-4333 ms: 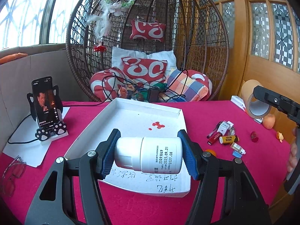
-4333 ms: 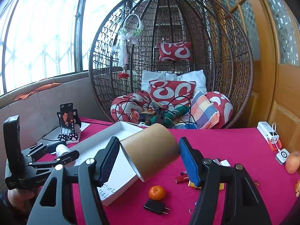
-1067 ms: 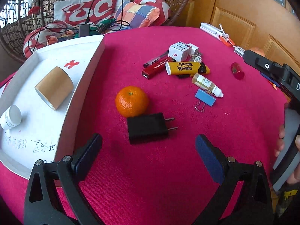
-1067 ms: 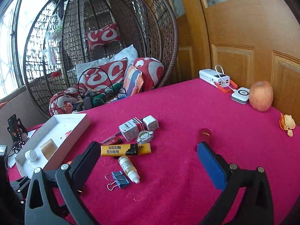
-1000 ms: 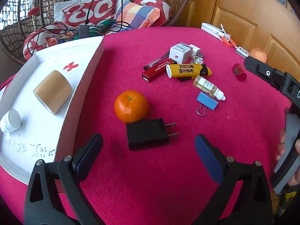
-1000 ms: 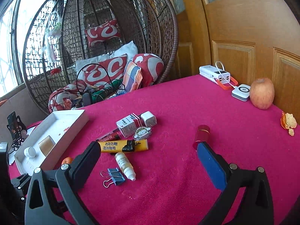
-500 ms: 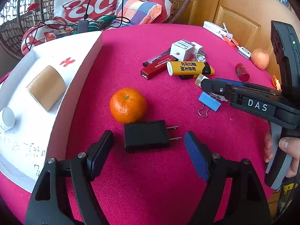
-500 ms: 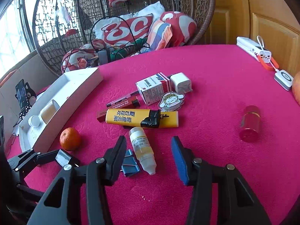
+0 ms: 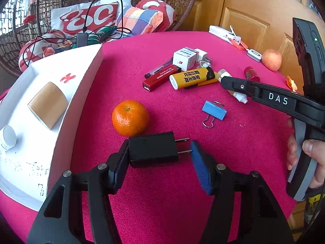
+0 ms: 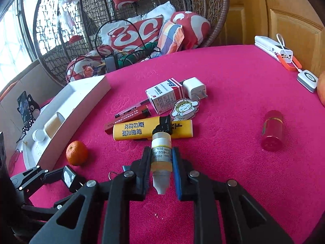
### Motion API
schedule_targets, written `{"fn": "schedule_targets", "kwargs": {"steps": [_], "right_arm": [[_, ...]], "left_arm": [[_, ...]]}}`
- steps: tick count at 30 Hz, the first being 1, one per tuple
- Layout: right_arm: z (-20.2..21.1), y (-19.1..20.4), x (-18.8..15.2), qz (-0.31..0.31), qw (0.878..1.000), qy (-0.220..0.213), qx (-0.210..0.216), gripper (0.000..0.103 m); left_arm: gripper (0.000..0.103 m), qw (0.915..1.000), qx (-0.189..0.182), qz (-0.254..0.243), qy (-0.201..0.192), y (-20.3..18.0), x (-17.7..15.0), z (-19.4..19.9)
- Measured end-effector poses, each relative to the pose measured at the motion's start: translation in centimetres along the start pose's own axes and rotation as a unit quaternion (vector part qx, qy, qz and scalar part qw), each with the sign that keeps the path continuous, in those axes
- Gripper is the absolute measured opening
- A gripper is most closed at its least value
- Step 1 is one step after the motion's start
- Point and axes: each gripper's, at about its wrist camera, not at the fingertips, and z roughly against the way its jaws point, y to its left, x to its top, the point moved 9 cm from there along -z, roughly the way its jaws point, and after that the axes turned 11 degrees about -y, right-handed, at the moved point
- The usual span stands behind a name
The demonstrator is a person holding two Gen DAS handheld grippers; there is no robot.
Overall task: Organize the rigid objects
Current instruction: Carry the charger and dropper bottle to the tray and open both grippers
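Note:
A black plug adapter [image 9: 152,148] lies on the red tablecloth between the jaws of my left gripper [image 9: 159,154], which are closing. The left pad touches its body and the right pad is just at the prong tips. My right gripper [image 10: 161,154] is shut on a small dropper bottle [image 10: 161,142] that lies beside a yellow lighter [image 10: 138,131]. In the left wrist view the right gripper [image 9: 225,80] reaches in from the right, held by a hand. A white tray [image 9: 67,109] at the left holds a tape roll [image 9: 47,104] and a white pill bottle [image 9: 8,137].
An orange [image 9: 130,117] sits just behind the adapter, a blue binder clip [image 9: 214,109] to its right. Further back lie a red pen, a small box [image 10: 162,96], a white charger [image 10: 194,88] and a red cylinder [image 10: 272,130]. A wicker chair stands behind the table.
The pill bottle and tape roll I held earlier now lie in the tray. Within the last second, the left jaws narrowed around the adapter and the right gripper dropped and shut on the dropper bottle.

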Motion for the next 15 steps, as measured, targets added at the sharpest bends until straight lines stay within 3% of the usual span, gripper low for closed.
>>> {"fn": "schedule_targets", "kwargs": {"steps": [15], "right_arm": [[7.4, 2.9, 5.1, -0.014, 0.991, -0.124, 0.037, 0.019]], "left_arm": [[0.059, 0.9930, 0.001, -0.023, -0.116, -0.7, 4.5, 6.6]]}}
